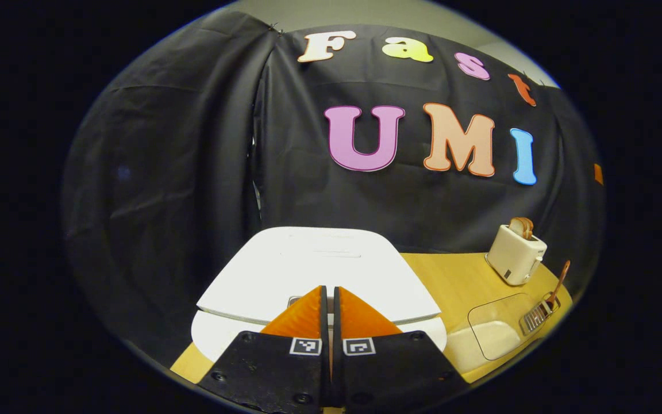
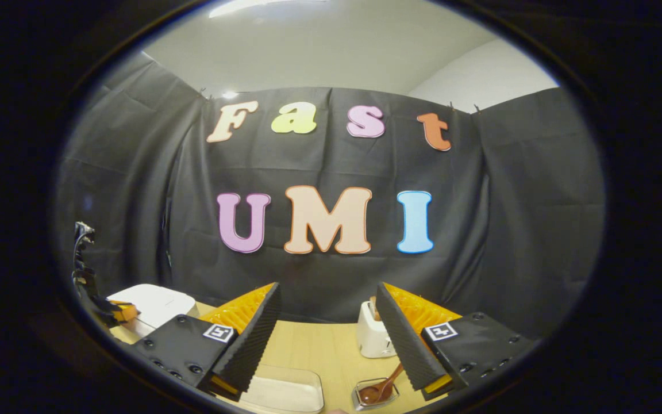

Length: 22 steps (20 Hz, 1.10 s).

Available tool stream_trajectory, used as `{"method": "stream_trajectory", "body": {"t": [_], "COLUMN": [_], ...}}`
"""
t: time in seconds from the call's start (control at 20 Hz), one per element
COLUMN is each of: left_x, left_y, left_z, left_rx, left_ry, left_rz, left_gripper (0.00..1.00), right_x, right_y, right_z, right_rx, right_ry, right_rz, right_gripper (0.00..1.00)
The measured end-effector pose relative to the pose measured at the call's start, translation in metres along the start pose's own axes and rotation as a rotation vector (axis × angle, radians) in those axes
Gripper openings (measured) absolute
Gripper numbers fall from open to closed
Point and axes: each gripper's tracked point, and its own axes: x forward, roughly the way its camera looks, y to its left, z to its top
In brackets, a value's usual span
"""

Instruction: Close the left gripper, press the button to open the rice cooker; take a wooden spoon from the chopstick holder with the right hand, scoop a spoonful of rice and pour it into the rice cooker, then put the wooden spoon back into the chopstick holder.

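Observation:
The white rice cooker stands right in front of my left gripper with its lid down. The orange fingers are shut together with nothing between them, and their tips are at the lid's front edge, partly hiding a small grey button. In the right gripper view, my right gripper hangs open and empty above the table. Below it, the wooden spoon leans in the chopstick holder. The spoon's handle and the holder also sit at the right of the left gripper view, beside the clear rice container.
A white toaster holding a slice of bread stands at the back right of the wooden table. The right gripper view has the toaster, the rice container, the rice cooker and the left gripper at far left.

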Motion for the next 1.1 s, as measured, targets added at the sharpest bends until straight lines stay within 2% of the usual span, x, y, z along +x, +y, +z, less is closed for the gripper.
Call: {"method": "stream_trajectory", "body": {"t": [0.05,0.15,0.3,0.35,0.45,0.5,0.55,0.6,0.7,1.1], "left_x": [-0.002,-0.003,-0.007,-0.008,-0.011,-0.012,-0.014,-0.016,-0.02,-0.044], "left_y": [-0.001,-0.005,-0.011,-0.012,-0.016,-0.019,-0.02,-0.021,-0.023,-0.041], "left_z": [0.01,0.03,0.048,0.053,0.062,0.067,0.071,0.076,0.079,0.1], "left_rx": [0.015,0.011,0.003,0.007,0.021,0.031,0.044,0.06,0.066,0.077], "left_ry": [-0.025,-0.076,-0.115,-0.123,-0.143,-0.154,-0.163,-0.175,-0.177,-0.222], "left_rz": [-0.004,-0.01,-0.021,-0.022,-0.026,-0.027,-0.025,-0.022,-0.017,-0.036], "left_gripper": [0.0,0.08,0.33,0.36,0.52,0.66,0.72,0.82,0.93,0.95], "right_x": [0.0,0.0,-0.001,-0.001,-0.002,-0.001,-0.001,-0.001,-0.002,0.017], "right_y": [-0.002,-0.005,-0.009,-0.011,-0.016,-0.018,-0.021,-0.024,-0.028,-0.055], "right_z": [0.001,0.002,0.005,0.007,0.008,0.007,0.007,0.007,0.005,-0.015], "right_rx": [0.001,-0.002,-0.001,-0.001,0.0,0.0,0.001,0.002,0.007,0.039], "right_ry": [0.0,-0.005,-0.015,-0.018,-0.021,-0.022,-0.023,-0.022,-0.018,0.044], "right_rz": [-0.001,-0.001,0.001,0.001,0.0,-0.001,-0.003,-0.004,-0.003,0.011], "right_gripper": [1.0,1.0,1.0,1.0,1.0,1.0,1.0,1.0,1.0,1.0]}}
